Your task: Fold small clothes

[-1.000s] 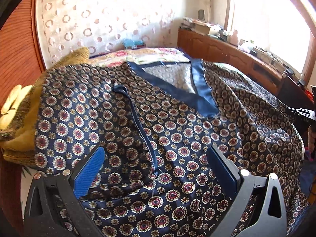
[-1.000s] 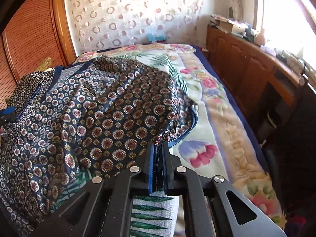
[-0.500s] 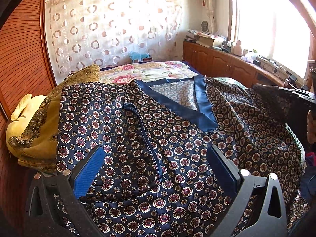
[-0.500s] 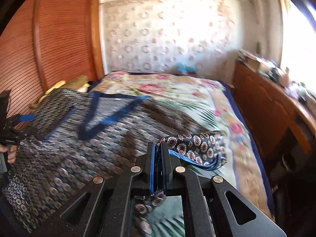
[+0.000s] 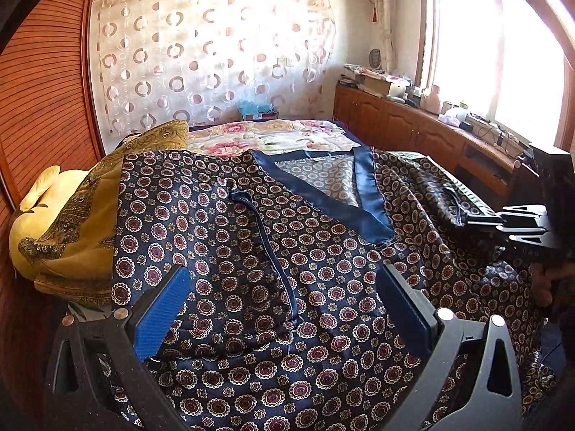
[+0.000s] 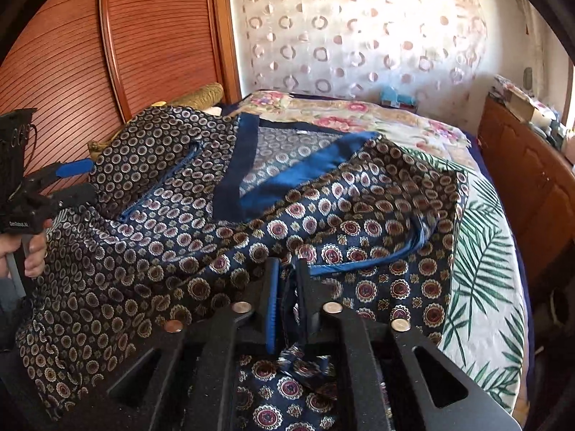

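The patterned shirt [image 5: 251,251] lies spread on the bed [image 6: 485,269], collar away from both grippers. The right gripper [image 6: 285,298] pinches its right edge; the left gripper [image 5: 284,309] hangs spread over the left half, nearer the blue-trimmed pocket [image 5: 266,244]

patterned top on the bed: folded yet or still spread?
Partly folded. The patterned top lies mostly flat on the bed, but the right claw, shut on its edge, has one side doubled over.

Navy medallion-print garment [image 5: 222,230] — blue-trimmed
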Motion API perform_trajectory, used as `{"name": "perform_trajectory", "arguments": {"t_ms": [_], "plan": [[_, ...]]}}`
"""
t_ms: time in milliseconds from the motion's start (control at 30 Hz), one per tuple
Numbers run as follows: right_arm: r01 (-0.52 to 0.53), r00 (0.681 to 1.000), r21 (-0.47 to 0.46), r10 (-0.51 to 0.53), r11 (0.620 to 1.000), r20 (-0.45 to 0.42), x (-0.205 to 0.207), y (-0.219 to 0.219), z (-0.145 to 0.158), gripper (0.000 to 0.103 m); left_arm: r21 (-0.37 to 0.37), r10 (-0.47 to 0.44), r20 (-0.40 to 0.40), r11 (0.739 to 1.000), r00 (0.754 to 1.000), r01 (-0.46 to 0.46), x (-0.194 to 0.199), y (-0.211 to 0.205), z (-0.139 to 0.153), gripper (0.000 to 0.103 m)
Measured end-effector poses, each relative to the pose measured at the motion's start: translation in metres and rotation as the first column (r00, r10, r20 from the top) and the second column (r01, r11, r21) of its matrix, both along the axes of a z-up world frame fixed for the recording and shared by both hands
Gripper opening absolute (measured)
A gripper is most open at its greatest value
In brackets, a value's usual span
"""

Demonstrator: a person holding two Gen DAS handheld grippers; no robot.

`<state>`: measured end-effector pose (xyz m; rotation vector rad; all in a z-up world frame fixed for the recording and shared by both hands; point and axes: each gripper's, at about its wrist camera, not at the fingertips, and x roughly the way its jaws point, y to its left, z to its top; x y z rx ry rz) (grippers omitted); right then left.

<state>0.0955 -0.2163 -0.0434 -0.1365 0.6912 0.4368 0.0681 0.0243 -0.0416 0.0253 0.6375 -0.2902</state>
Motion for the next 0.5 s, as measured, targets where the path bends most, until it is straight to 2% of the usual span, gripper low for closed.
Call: {"name": "perform_trajectory", "arguments": {"t_ms": [133,167,500], "plan": [[0.013,1.0,0.019,-0.014,1.0,0.027,-0.011,-0.01,0.013,0.04,-0.007,0.002,0.003,1.0,1.0,-0.002,0.0,0.001,0.0,0.103],[0.022,0.999,0.02,-0.023,1.0,0.037,-0.014,-0.014,0.016,0.041,-0.009,0.002,0.003,1.0,1.0,-0.002,-0.001,0.001,0.0,0.103],[0.142,0.99,-0.01,-0.142,0.99,0.018,-0.001,-0.036,0.018,0.042,-0.027,0.009,0.008,1.0,1.0,-0.009,-0.003,0.004,-0.001,0.103]]}}
